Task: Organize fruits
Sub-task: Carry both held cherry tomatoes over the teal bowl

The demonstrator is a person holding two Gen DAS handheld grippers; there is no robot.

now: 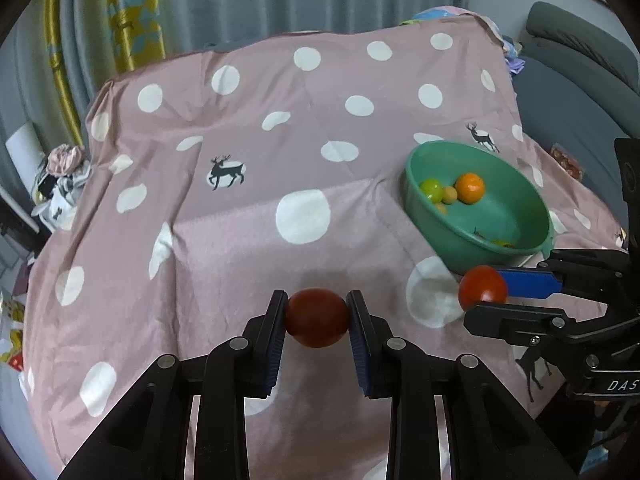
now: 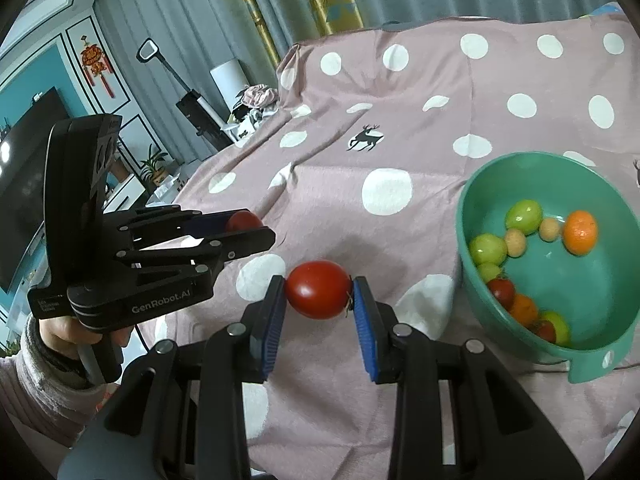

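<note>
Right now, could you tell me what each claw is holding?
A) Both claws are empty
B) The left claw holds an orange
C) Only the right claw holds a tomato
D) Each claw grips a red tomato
D: the left claw is closed on a dark red tomato, and the right claw grips another red tomato, both beside the green bowl rather than in it.
</note>
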